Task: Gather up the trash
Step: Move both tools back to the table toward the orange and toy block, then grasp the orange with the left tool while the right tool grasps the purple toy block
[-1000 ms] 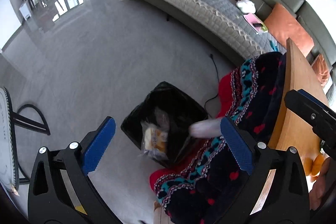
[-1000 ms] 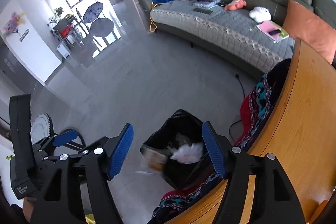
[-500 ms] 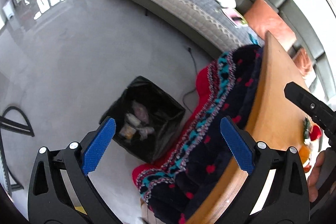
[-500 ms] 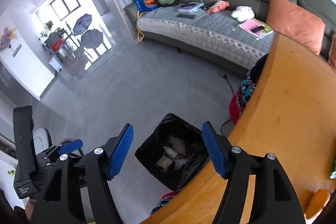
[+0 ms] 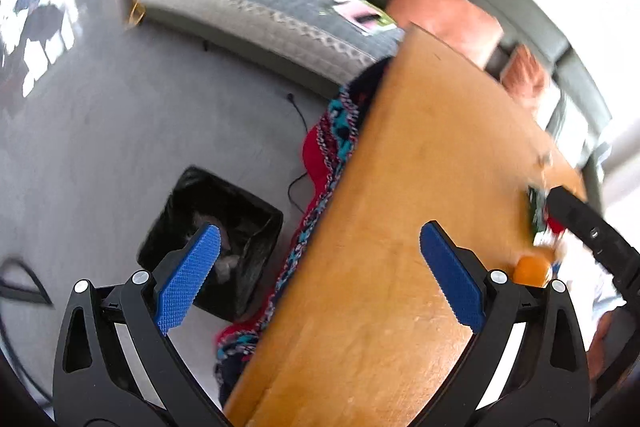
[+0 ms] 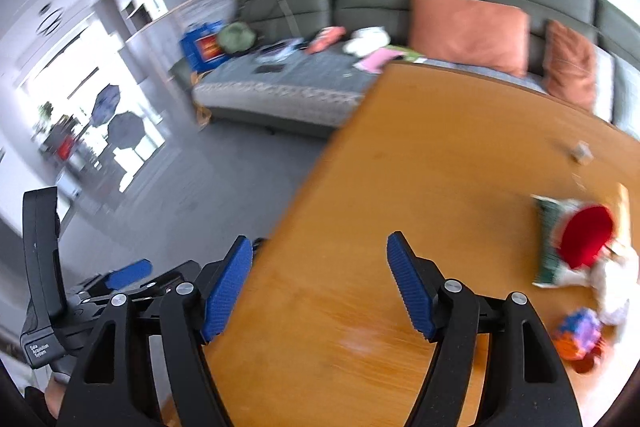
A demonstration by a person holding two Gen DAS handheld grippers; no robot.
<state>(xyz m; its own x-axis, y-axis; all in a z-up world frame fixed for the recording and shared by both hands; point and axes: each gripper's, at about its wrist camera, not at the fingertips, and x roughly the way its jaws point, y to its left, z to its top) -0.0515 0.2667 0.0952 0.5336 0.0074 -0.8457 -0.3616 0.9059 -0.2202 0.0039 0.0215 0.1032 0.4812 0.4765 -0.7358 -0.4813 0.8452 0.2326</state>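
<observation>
Wooden table (image 6: 440, 187): landmark — bare under both grippers.
Bin (image 5: 248, 227): black-lined, on the floor just beside the table's left edge, wrappers inside.
Trash pile (image 6: 568, 243): green packet, red round piece, white crumple — near the table's right edge, well right of the right gripper.
Right gripper (image 6: 320, 283): jaws wide, nothing between.
Left gripper (image 5: 320, 279): jaws wide, empty, straddling the table's left edge.

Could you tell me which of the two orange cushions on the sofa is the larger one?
The left cushion, behind the table's far edge; the smaller one sits to its right.
</observation>
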